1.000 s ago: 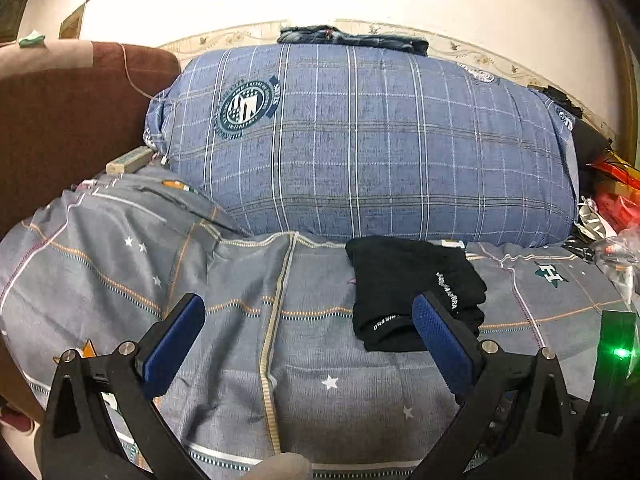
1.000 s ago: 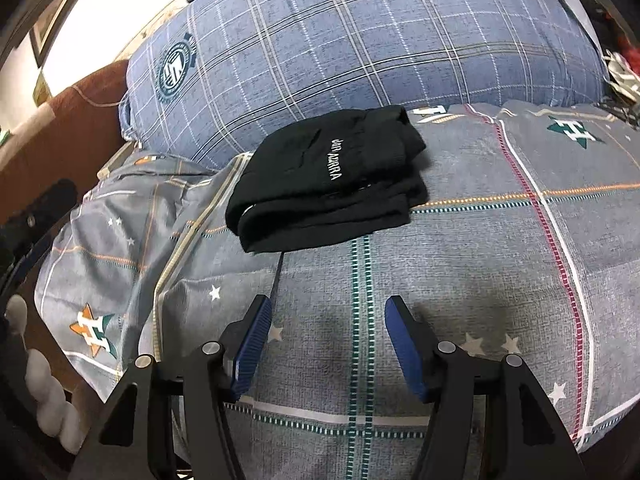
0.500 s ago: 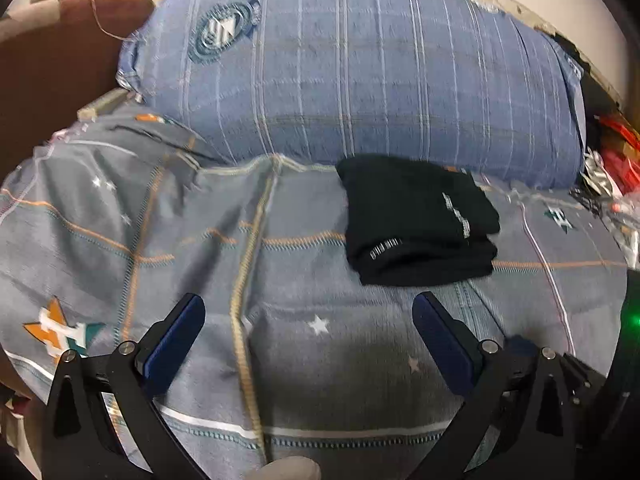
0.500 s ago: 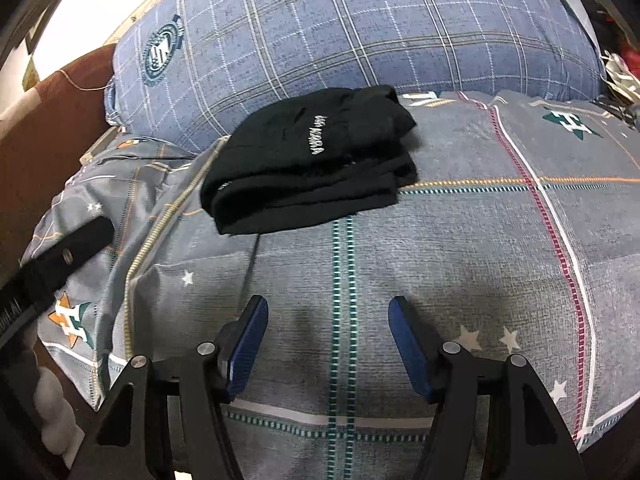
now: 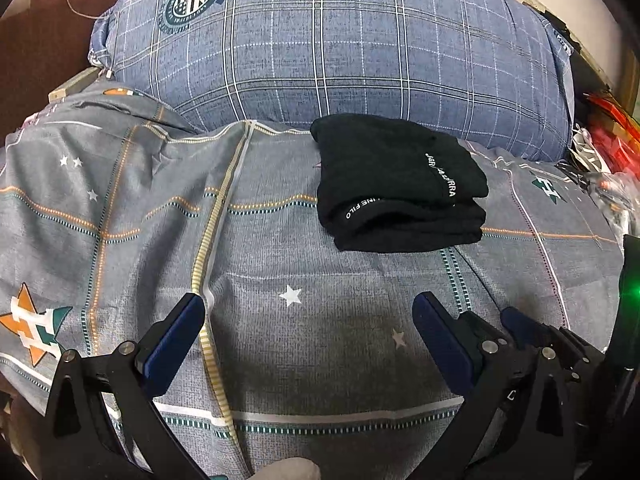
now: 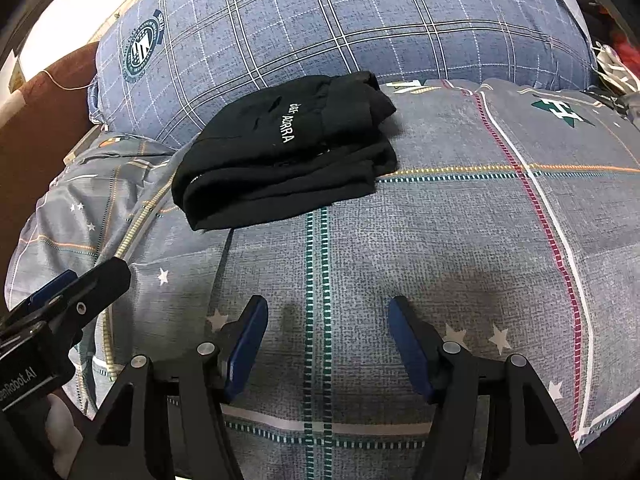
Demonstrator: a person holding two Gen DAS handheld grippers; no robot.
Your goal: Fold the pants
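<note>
- A pair of black pants (image 5: 400,192), already folded into a compact stack with white lettering showing on the top layer, lies on a grey plaid bedsheet (image 5: 320,320) printed with stars, at about one o'clock from the centre of the left wrist view.
- In the right wrist view the same bundle (image 6: 288,148) sits at about eleven o'clock, its far edge just beside a large blue checked pillow (image 6: 340,20) bearing a round crest.
- The left gripper (image 5: 308,320) hangs over bare sheet at six o'clock of its own view, jaws spread wide with nothing between the blue pads; a small white star shows in the gap.
- The right gripper (image 6: 328,320) likewise stands open and empty at six o'clock of its view, set less wide than the left, with a green dashed stripe of the sheet running between the fingers.
- Both tools are apart from the pants, which lie beyond their fingertips toward twelve o'clock.
- One finger of the left gripper shows at eight o'clock in the right wrist view, beside a yellow-and-white band in the sheet.
- A brown upholstered headboard (image 5: 44,40) fills ten o'clock of the left view.
- Red and silver clutter (image 5: 612,140) crowds the three o'clock edge.
</note>
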